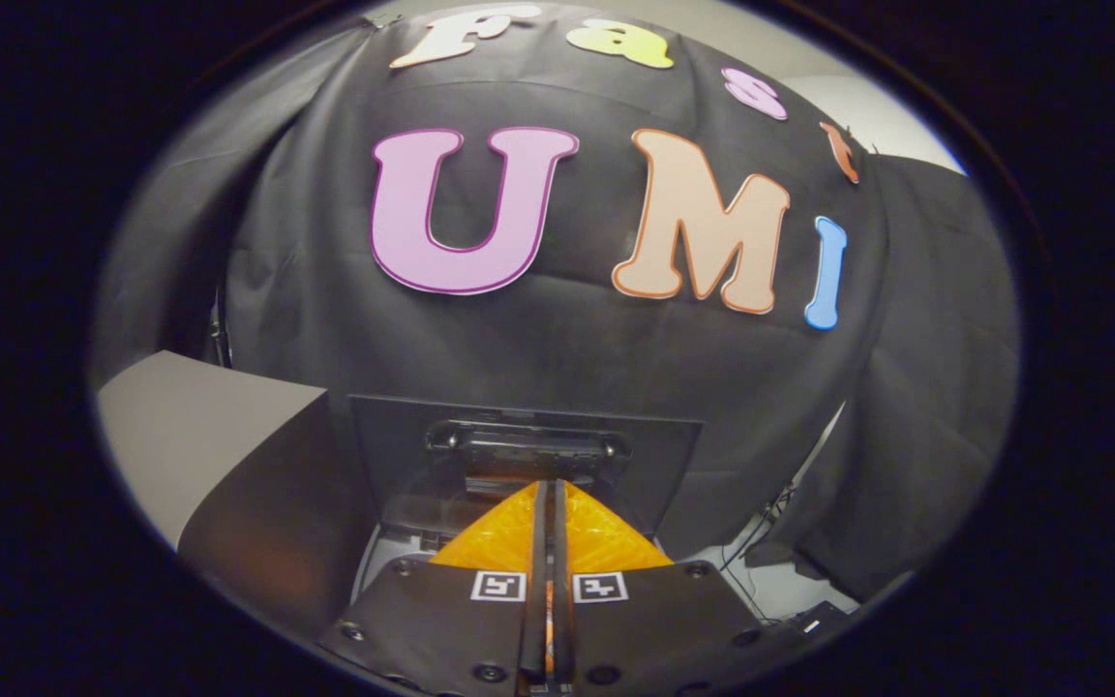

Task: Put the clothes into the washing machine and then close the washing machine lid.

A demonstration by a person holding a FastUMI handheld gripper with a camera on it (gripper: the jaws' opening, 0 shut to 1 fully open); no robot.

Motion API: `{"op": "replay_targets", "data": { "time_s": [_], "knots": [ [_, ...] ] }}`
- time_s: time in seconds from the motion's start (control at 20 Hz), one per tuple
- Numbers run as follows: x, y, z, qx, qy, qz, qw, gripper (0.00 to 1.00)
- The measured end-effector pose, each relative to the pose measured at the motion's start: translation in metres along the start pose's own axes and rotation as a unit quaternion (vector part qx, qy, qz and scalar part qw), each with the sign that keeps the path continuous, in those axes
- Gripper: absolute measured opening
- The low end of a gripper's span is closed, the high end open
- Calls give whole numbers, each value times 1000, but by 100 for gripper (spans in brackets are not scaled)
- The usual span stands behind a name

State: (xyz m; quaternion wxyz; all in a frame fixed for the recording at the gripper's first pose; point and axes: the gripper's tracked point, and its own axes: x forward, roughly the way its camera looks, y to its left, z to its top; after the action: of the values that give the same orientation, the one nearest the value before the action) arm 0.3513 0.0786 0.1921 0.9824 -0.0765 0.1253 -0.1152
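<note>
Fingers pressed together side by side, nearly touching along their whole length, with nothing seen gripped between them. Level pose, aimed straight ahead at the upright washing machine lid, tips reaching close to its dark handle; contact with the handle cannot be told. Two small square black-and-white coded markers stuck on the gripper body, one each side of the fingers; no readable words on them. No brand or label legible on the machine.

Washing machine sitting directly below and ahead of the fingers, its pale top rim showing just left of them, lid raised and leaning back toward the black cloth wall. Clothes not visible; drum opening hidden beneath the gripper body.

Grey counter off to the left of the machine, partly covered by dark cloth. Thin dark cables trailing over a pale floor to the right of the lid, beside a hanging fold of the cloth.
</note>
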Motion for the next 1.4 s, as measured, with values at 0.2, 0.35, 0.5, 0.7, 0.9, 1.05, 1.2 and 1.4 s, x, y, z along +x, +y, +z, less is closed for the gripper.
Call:
{"op": "replay_targets", "data": {
  "time_s": [0.2,0.35,0.5,0.7,0.9,1.05,1.2,1.4],
  "knots": [
    [5,-5,2,1,-1,-10,1000,3],
    [11,-7,3,6,-1,-15,1000,10],
    [18,-2,7,12,-8,-9,1000,30],
    [34,11,10,8,-13,13,1000,68],
    [58,18,24,14,-35,13,999,96],
    [78,21,38,20,-43,12,999,96],
    [102,26,44,19,-46,12,999,96],
    [137,35,38,19,-33,18,999,98]
  ]
}}
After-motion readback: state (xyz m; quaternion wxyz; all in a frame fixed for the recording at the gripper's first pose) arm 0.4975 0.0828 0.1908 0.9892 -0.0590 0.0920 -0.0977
